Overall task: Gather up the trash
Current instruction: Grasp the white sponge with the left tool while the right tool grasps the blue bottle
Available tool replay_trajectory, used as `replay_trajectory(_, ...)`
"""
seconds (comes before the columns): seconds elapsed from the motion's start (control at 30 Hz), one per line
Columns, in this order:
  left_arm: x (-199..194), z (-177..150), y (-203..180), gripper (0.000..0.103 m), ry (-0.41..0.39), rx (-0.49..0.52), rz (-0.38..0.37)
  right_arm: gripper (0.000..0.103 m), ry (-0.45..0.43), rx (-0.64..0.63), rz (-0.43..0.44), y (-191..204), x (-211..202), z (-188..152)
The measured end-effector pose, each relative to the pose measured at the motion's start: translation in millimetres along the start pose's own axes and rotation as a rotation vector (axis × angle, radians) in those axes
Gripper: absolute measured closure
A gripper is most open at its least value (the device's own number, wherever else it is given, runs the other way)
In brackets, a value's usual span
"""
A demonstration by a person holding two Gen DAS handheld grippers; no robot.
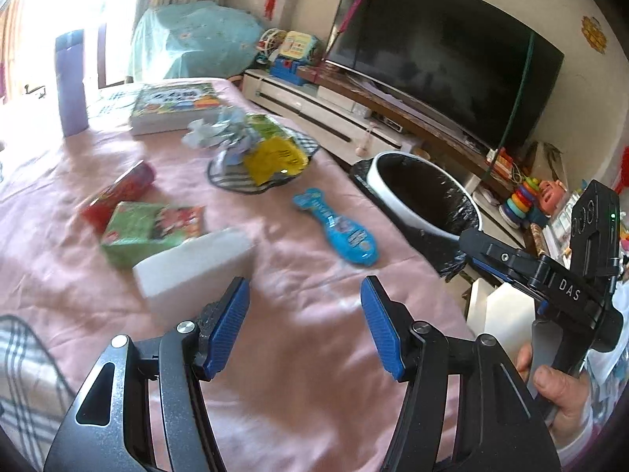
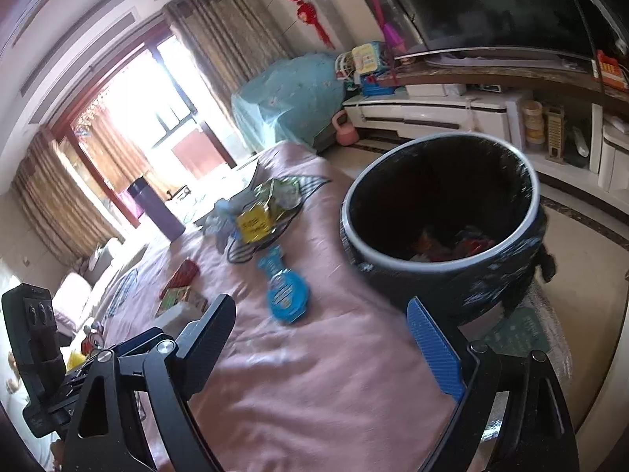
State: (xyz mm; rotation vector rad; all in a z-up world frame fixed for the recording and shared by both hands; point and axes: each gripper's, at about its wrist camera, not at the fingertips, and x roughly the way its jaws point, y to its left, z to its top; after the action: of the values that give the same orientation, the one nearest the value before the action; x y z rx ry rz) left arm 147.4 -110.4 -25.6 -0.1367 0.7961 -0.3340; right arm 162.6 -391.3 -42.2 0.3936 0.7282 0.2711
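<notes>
A blue wrapper (image 1: 337,228) lies on the pink tablecloth (image 1: 298,354), also seen in the right wrist view (image 2: 285,289). A green carton (image 1: 145,230), a red packet (image 1: 118,192) and a white block (image 1: 192,271) lie to its left. A wire basket (image 1: 259,157) holds yellow and green wrappers. The black-lined trash bin (image 2: 440,216) stands beside the table's right edge with trash inside; it shows in the left wrist view too (image 1: 424,192). My left gripper (image 1: 304,328) is open and empty above the cloth. My right gripper (image 2: 326,346) is open and empty near the bin.
A purple flask (image 1: 70,82) and a picture book (image 1: 173,106) stand at the table's far end. A TV (image 1: 444,63) on a long low cabinet (image 1: 314,106) runs along the right wall, with toys (image 1: 523,196) on the floor. A plaid cloth (image 1: 23,373) lies at near left.
</notes>
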Motion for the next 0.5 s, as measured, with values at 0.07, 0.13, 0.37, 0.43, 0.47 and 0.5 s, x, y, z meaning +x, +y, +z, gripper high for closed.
replay_trajectory(0.07, -5, -5, 9, 0.043, -0.004, -0.01, 0.014, 0.012, 0.012, -0.015, 0.005, 8, 3, -4)
replay_trajectory(0.13, -9, -9, 17, 0.043, -0.006, -0.019, 0.022, 0.012, 0.02, -0.033, 0.008, 14, 6, -7)
replay_trajectory(0.37, -21, -15, 40, 0.034, -0.026, -0.016, 0.066, 0.012, 0.051, -0.099, 0.007, 35, 20, -15)
replay_trajectory(0.43, -23, -15, 47, 0.034, -0.032, -0.014, 0.077, 0.012, 0.064, -0.111, 0.009, 39, 26, -17)
replay_trajectory(0.47, -23, -14, 51, 0.034, -0.031, -0.012, 0.08, 0.012, 0.07, -0.117, 0.009, 41, 28, -18)
replay_trajectory(0.5, -22, -14, 54, 0.034, -0.029, -0.007, 0.083, 0.012, 0.076, -0.125, 0.009, 43, 30, -18)
